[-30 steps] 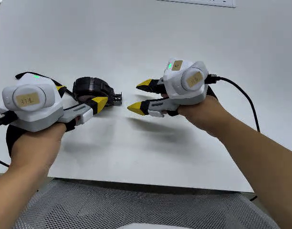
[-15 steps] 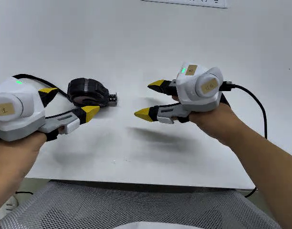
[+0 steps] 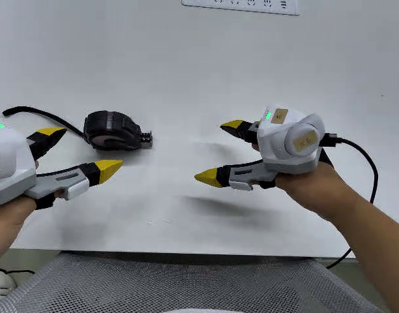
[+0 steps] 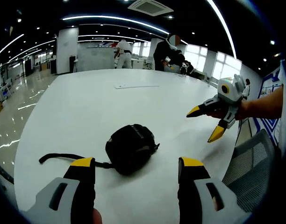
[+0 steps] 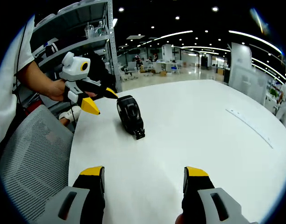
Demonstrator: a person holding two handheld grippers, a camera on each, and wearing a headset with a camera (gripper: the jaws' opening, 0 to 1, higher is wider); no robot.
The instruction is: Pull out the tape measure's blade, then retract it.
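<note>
The left gripper (image 3: 82,149) has drawn back from the tape measure (image 3: 115,130), which its jaw tips almost touched a second ago. The right gripper (image 3: 218,150) has also moved further from it. Both sets of jaws are spread wide and hold nothing. The tape measure lies on the white worktop (image 3: 186,65) ahead of the left gripper, its blade wound in, its hook (image 3: 147,138) facing the right gripper and its black strap (image 3: 36,114) trailing left. Around the worktop is a large hall with ceiling lights and shelving (image 5: 87,28). The worktop's near edge runs just below both grippers, over a mesh chair (image 3: 186,287). Bare surface spreads between the grippers and beyond the tape measure.
</note>
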